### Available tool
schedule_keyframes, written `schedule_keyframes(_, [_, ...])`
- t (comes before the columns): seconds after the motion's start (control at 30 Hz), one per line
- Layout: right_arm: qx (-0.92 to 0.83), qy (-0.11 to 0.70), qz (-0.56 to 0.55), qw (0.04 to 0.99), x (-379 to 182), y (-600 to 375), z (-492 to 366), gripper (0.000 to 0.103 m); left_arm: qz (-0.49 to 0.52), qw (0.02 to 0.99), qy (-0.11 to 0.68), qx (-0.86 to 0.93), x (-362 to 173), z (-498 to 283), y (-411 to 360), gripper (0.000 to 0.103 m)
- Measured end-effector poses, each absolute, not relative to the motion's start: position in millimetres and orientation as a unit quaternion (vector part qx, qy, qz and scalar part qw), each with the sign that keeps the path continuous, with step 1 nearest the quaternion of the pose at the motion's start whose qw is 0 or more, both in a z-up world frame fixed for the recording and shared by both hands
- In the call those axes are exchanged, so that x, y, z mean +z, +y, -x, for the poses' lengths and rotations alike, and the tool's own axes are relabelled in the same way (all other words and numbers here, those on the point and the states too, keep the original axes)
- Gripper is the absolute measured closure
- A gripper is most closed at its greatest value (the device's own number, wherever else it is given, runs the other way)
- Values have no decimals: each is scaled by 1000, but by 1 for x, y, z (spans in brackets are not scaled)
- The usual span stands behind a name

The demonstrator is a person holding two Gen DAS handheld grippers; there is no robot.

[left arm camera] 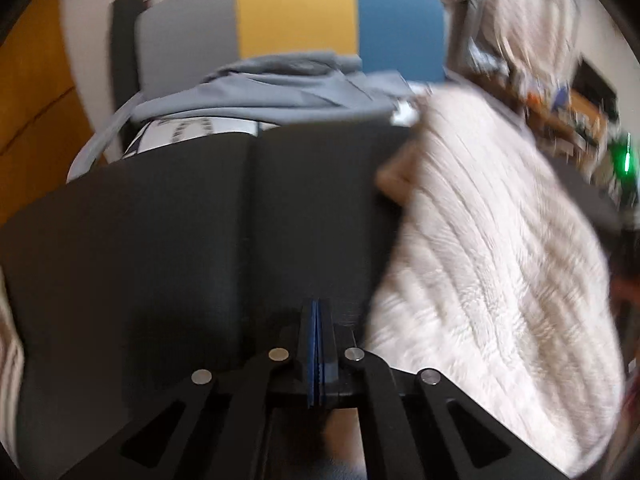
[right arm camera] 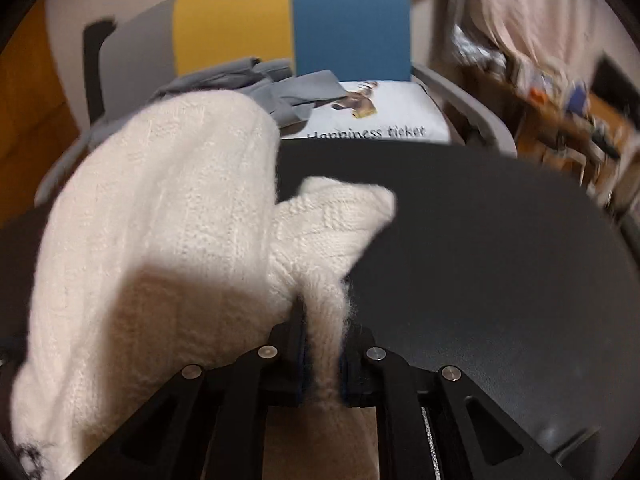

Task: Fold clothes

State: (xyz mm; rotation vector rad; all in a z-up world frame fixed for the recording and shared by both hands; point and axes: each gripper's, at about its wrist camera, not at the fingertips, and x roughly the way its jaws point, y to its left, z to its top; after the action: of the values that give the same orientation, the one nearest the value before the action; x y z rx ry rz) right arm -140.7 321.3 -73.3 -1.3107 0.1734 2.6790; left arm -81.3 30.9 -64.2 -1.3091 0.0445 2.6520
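Note:
A cream knitted sweater (right arm camera: 152, 216) hangs over the black table (right arm camera: 500, 248). My right gripper (right arm camera: 323, 344) is shut on a fold of the sweater's edge, and the knit bulges up to the left of it. In the left wrist view the same sweater (left arm camera: 488, 248) drapes down the right side. My left gripper (left arm camera: 318, 320) is shut, its blue pads pressed together with nothing visible between them, low over the black table (left arm camera: 180, 240).
Behind the table stands a chair with a grey, yellow and blue back (left arm camera: 296, 12). On its seat lie a grey garment (left arm camera: 280, 88) and a white printed cushion (right arm camera: 384, 116). More pale cloth (right arm camera: 532, 12) hangs at the upper right above a cluttered wooden shelf (right arm camera: 568, 120).

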Motion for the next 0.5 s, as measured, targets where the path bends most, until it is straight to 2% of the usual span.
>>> schedule_keyframes(0.13, [889,87,445,69,-69,338,133,87,433,108,-14,895,-59,76,16,103])
schedule_keyframes(0.17, [887,103,445,66,-66,342,130,81,441,118,-16,890,-61,75,21,94])
schedule_keyframes(0.23, [889,130,434,66,-56,347,121,74,459,135,-33,878,-65,75,29,83])
schedule_keyframes(0.3, [905,124,402,61,-44,347,107,71,475,157,-59,864,-67,80,38,83])
schedule_keyframes(0.37, [912,95,396,55,-38,338,102,49,482,165,-77,857,-65,87,48,79])
schedule_keyframes(0.5, [904,58,422,26,-46,321,108,47,473,181,-69,860,-53,105,75,71])
